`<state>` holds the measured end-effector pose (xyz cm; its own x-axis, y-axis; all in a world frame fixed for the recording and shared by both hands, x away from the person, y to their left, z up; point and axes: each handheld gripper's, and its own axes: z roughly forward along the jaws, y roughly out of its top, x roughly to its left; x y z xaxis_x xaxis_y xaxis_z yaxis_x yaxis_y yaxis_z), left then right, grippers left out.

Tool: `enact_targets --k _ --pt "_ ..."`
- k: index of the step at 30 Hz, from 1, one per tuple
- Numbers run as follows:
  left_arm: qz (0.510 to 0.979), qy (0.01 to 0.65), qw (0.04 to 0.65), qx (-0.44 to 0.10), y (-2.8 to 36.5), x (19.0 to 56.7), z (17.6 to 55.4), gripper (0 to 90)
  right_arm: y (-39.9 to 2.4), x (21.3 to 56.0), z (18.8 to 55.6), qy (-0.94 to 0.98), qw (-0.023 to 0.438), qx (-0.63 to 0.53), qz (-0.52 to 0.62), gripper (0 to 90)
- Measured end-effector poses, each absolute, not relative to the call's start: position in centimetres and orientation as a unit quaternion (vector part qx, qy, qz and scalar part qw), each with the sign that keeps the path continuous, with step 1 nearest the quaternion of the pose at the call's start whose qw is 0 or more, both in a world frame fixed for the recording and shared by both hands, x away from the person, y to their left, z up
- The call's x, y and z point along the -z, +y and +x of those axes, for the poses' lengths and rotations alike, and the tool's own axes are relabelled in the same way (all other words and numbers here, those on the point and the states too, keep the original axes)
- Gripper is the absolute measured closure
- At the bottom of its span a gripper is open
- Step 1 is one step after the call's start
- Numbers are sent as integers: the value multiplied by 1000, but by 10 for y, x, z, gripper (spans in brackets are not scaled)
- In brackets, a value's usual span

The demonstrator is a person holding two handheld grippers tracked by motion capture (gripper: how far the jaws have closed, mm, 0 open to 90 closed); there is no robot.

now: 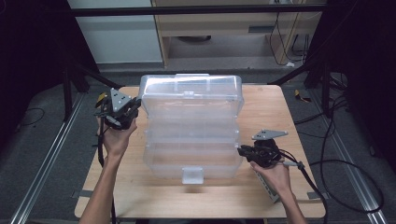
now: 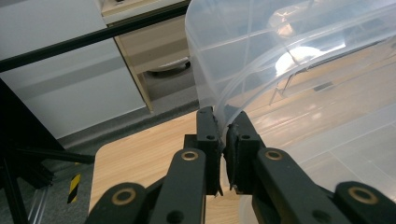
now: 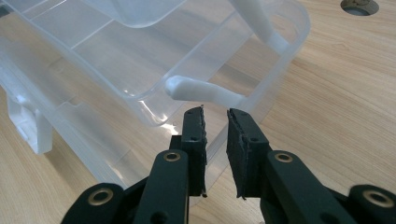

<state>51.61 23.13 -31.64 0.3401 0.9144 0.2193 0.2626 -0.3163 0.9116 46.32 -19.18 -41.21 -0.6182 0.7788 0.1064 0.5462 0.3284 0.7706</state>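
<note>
At the middle of the pale wooden counter [image 1: 261,196] stands the clear plastic tiered organiser box [image 1: 191,126], its tiers stepping toward us. Our left gripper [image 2: 223,140] pinches the raised top tier's left rim; our right gripper [image 3: 215,135], jaws slightly parted and empty, sits just beside the bottom tier's right corner.

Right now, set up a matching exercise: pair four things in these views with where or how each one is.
Things:
1. left hand-held gripper
2. right hand-held gripper
3. clear plastic organizer box
4. front latch tab

States:
A. spread open in stepped tiers
B. jaws slightly apart, nothing between them
C. pinching the box's upper rim
D. hanging at the box's near edge

Pairs: 1-C, 2-B, 3-A, 4-D
</note>
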Motion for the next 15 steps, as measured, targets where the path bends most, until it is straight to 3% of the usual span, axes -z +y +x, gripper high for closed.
enact_targets --k 15 --pt "704 419 409 -403 229 315 522 846 -192 412 463 802 143 -407 412 769"
